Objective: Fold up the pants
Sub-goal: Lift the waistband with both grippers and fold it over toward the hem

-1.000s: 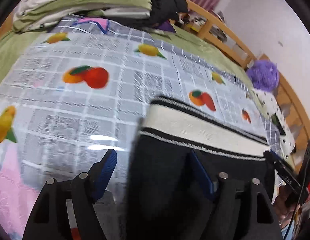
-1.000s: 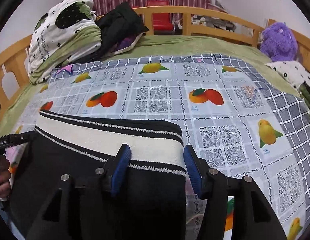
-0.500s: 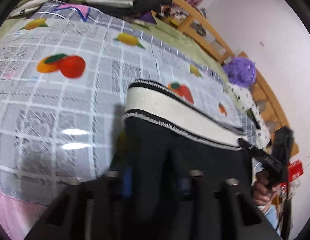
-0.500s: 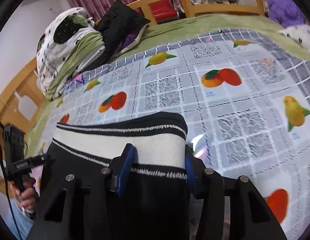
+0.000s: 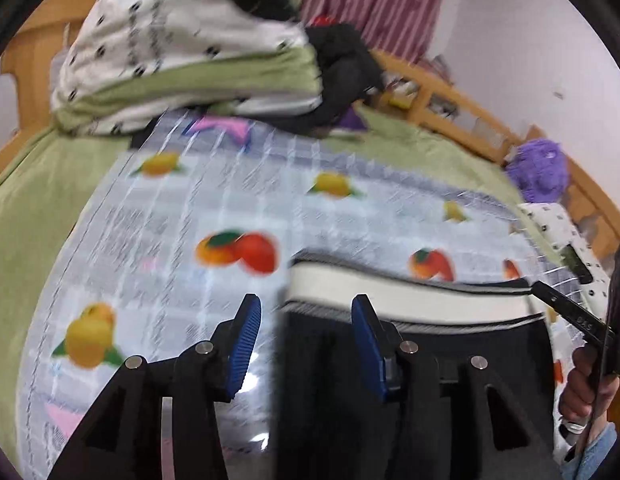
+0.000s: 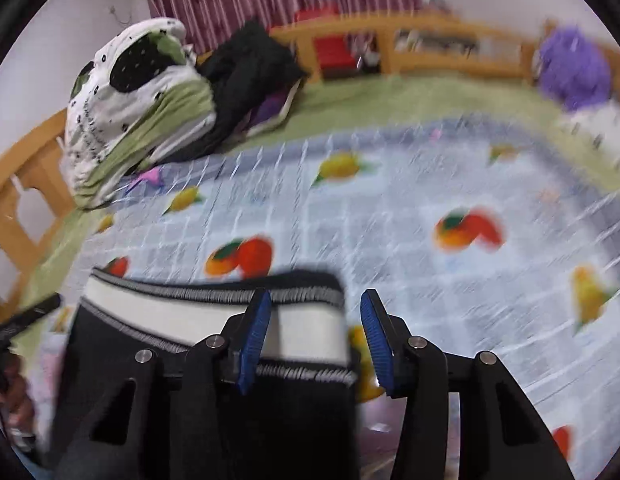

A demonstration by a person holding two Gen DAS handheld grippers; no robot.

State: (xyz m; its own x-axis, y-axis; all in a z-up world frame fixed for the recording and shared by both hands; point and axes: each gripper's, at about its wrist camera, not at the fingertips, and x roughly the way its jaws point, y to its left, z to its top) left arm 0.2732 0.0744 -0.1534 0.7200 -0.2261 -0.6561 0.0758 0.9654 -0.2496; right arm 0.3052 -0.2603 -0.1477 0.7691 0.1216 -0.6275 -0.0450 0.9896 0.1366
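Black pants (image 5: 413,392) with a white, black-trimmed waistband (image 5: 409,300) lie on the fruit-print sheet (image 5: 214,208). My left gripper (image 5: 306,344) is open, its fingers straddling the waistband's left corner. In the right wrist view the same pants (image 6: 214,412) lie low and left, and my right gripper (image 6: 315,342) is open over the waistband's right corner (image 6: 310,328). Neither gripper holds cloth. The pant legs are hidden below both views.
A pile of white-and-green bedding (image 5: 182,52) and dark clothes (image 5: 341,64) sits at the bed's far end. A wooden bed rail (image 6: 429,40) rings the bed. A purple plush toy (image 5: 539,170) sits at the right. The other hand's gripper (image 5: 581,320) shows at the right edge.
Both grippers closed on the waistband corners half a second ago, then opened and let go. Both views are now blurred from motion and tilted up toward the bed's far end.
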